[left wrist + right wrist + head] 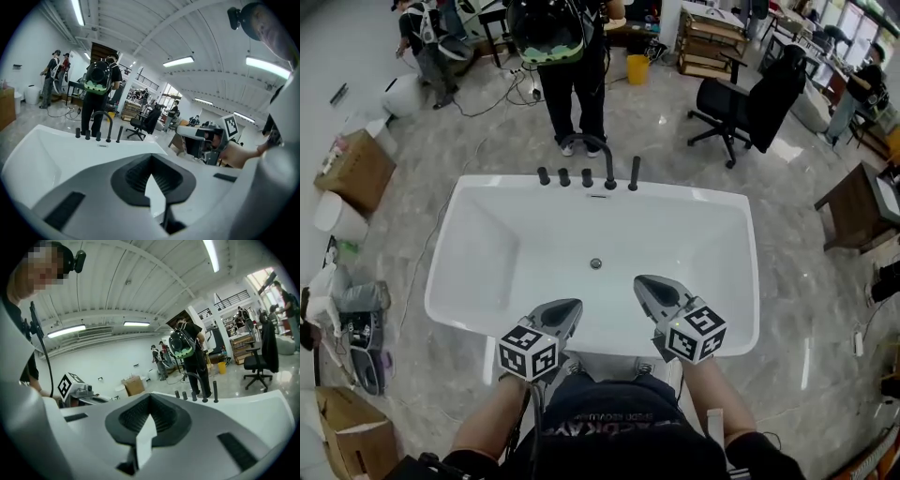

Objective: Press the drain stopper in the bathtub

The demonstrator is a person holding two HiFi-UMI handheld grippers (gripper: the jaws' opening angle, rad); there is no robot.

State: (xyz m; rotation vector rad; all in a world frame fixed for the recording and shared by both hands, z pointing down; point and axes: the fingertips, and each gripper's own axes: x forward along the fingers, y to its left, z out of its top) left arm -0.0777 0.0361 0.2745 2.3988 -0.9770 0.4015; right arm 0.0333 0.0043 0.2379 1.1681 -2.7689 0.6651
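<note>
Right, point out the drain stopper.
In the head view, the drain stopper sits mid-floor of the bathtub, between the faucet and the right gripper.

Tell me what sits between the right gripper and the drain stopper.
Nothing: in the head view only bare white bathtub floor separates the right gripper from the drain stopper.

L gripper (574,306), R gripper (643,282) grey; black top (614,427)

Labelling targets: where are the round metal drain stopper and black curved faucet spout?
Round metal drain stopper (596,263): head view, its centre.
Black curved faucet spout (610,178): head view, its base.
</note>
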